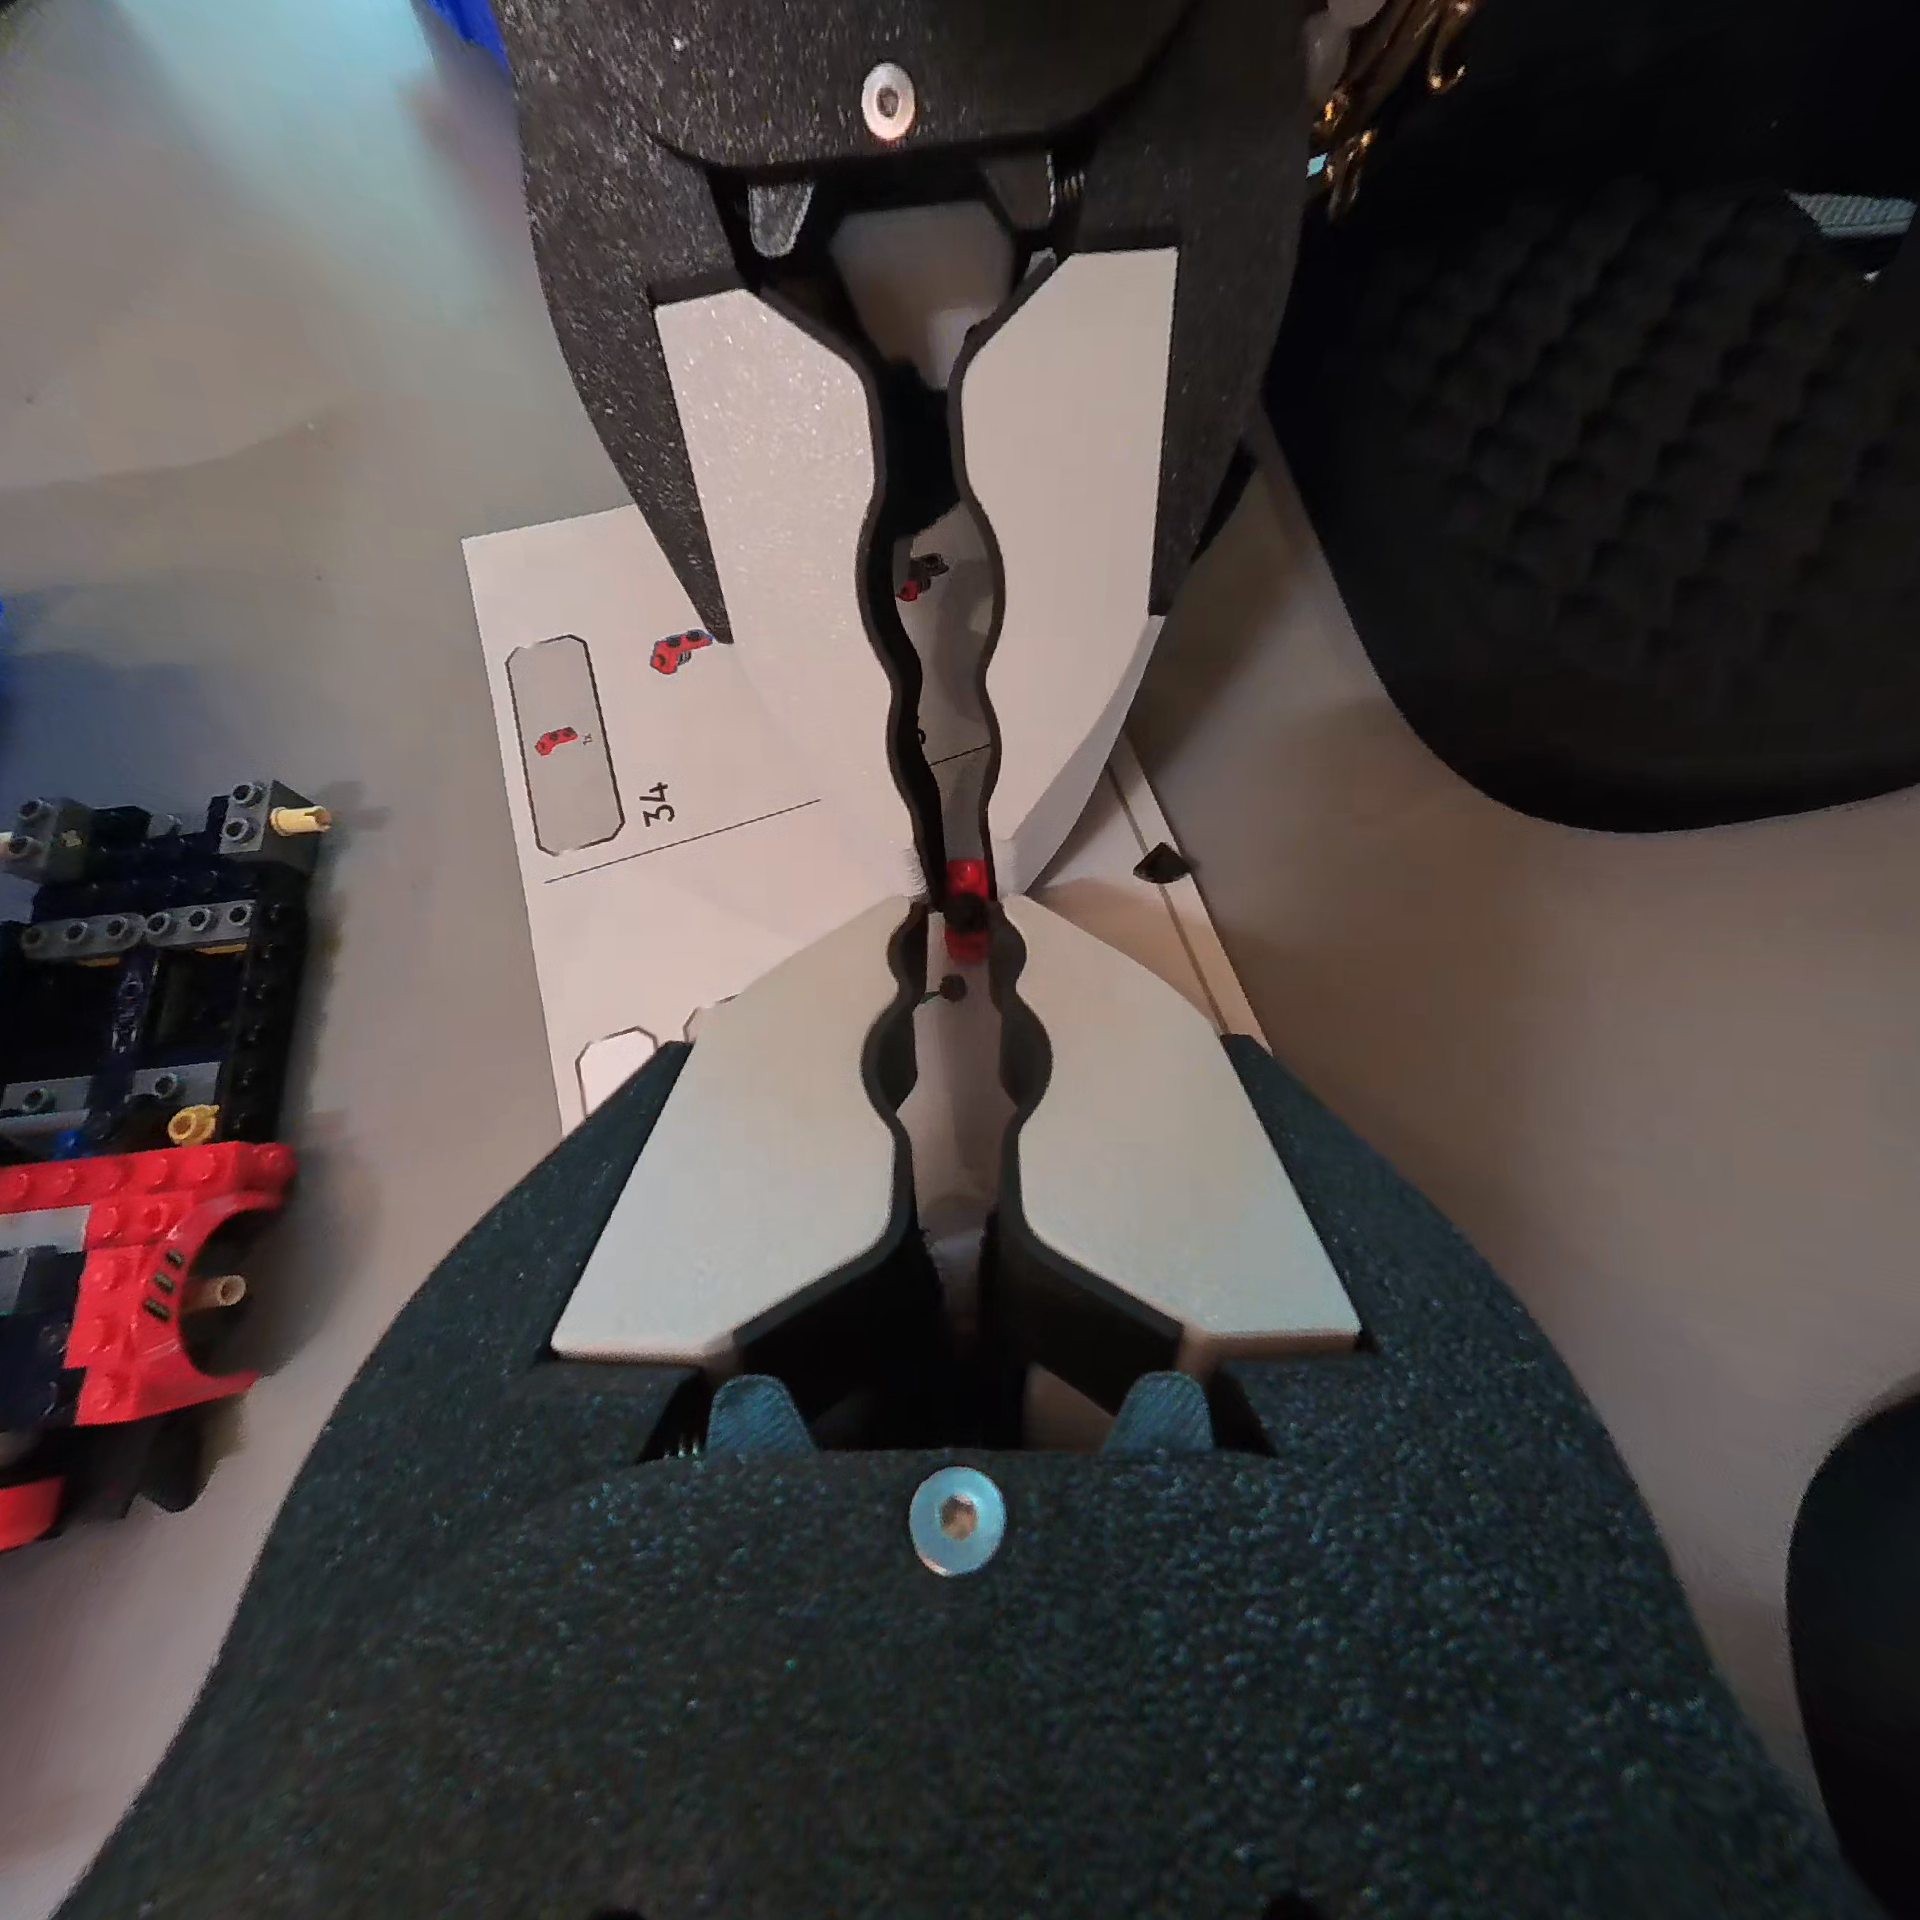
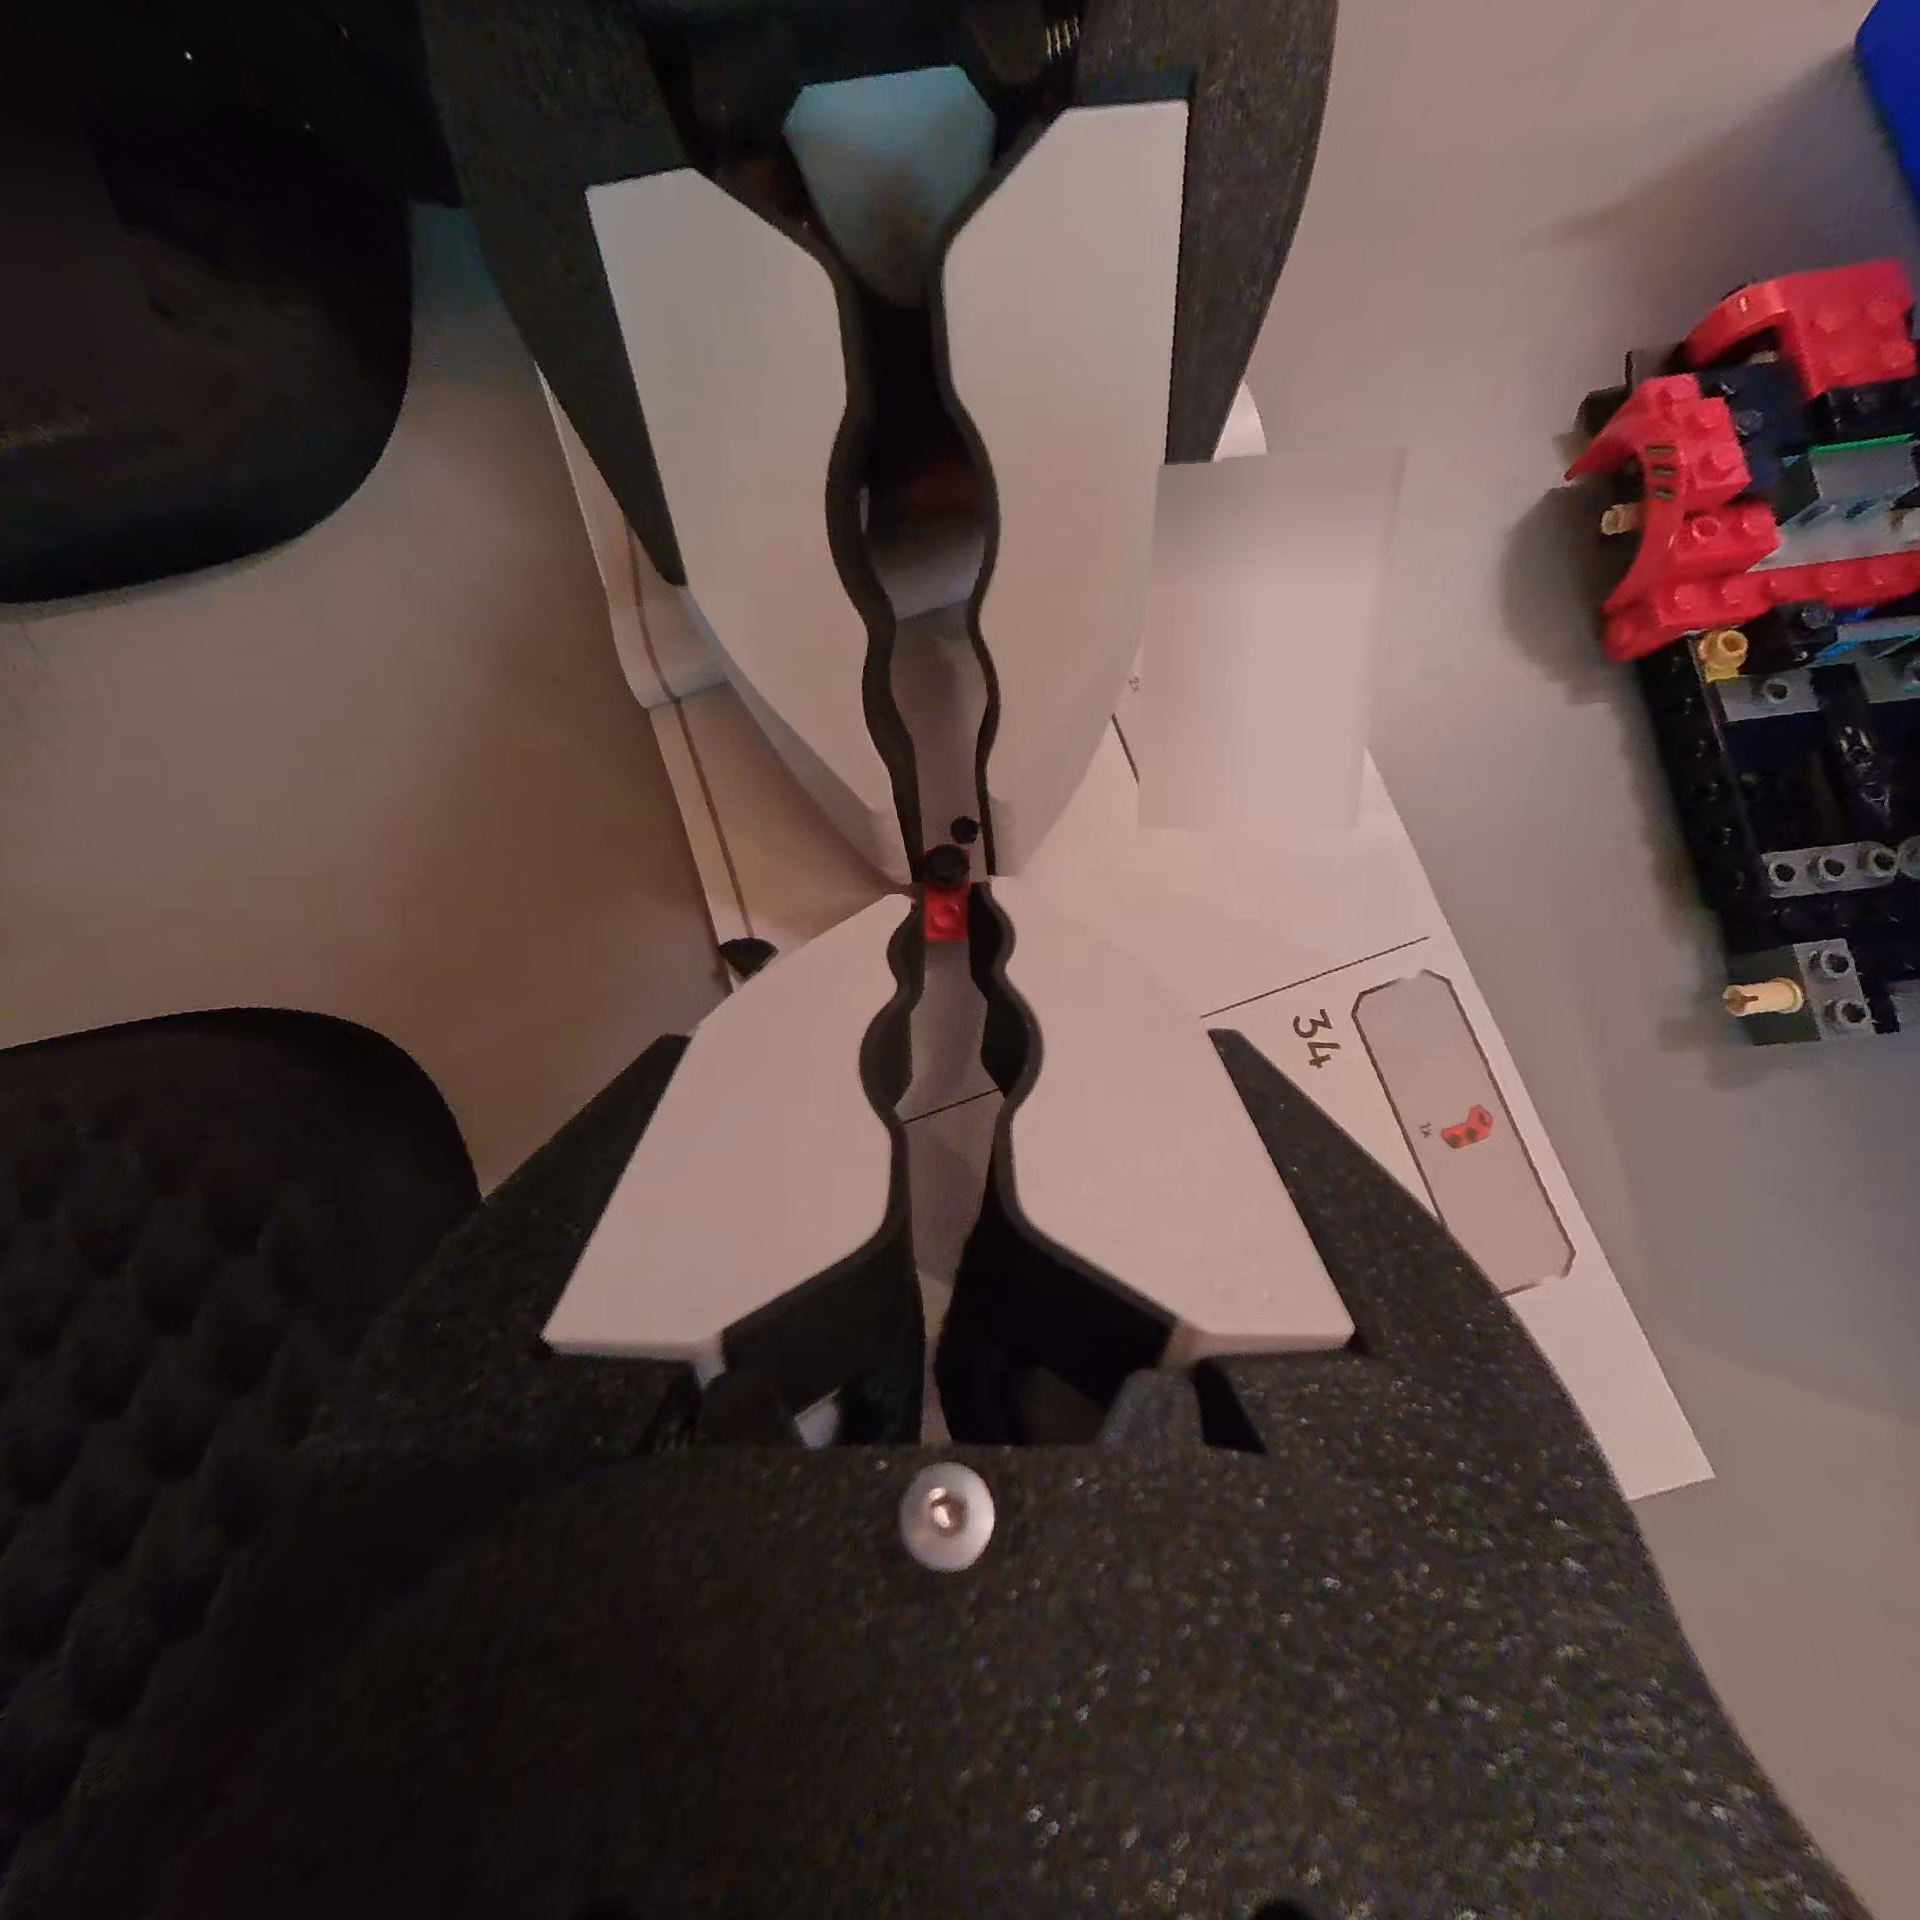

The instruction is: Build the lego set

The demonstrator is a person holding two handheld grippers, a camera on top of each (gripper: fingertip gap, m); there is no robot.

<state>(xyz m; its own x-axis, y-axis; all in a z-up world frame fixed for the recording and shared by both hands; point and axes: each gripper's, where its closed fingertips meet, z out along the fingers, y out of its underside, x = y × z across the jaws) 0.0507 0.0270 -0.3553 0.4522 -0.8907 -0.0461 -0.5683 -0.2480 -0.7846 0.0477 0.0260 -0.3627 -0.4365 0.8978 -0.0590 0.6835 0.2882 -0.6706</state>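
Observation:
Both grippers meet tip to tip over an open instruction booklet (image 1: 644, 935). My right gripper (image 2: 945, 920) is shut on a small red lego piece (image 2: 945, 920). My left gripper (image 1: 961, 930) is shut on a black pin (image 1: 961, 912) that touches the red piece (image 1: 966, 876). In the right wrist view the black pin (image 2: 945, 862) sits at the left gripper's tips, just past the red piece. The partly built red, black and dark-blue lego model (image 1: 156, 1091) lies on the table to the left of the booklet. It shows at the right in the right wrist view (image 2: 1787, 675).
A small loose black piece (image 1: 1158, 862) lies by the booklet's fold, also in the right wrist view (image 2: 743, 951). A black knobbly padded object (image 1: 1621, 468) lies beside the booklet (image 2: 1195, 935). It shows at lower left in the right wrist view (image 2: 208, 1299). A blue object (image 2: 1891, 104) sits at the table's corner. My left and right fingertips are right by each other. Left tips and right tips are each some 25 centimetres from the blue object (image 2: 1891, 104).

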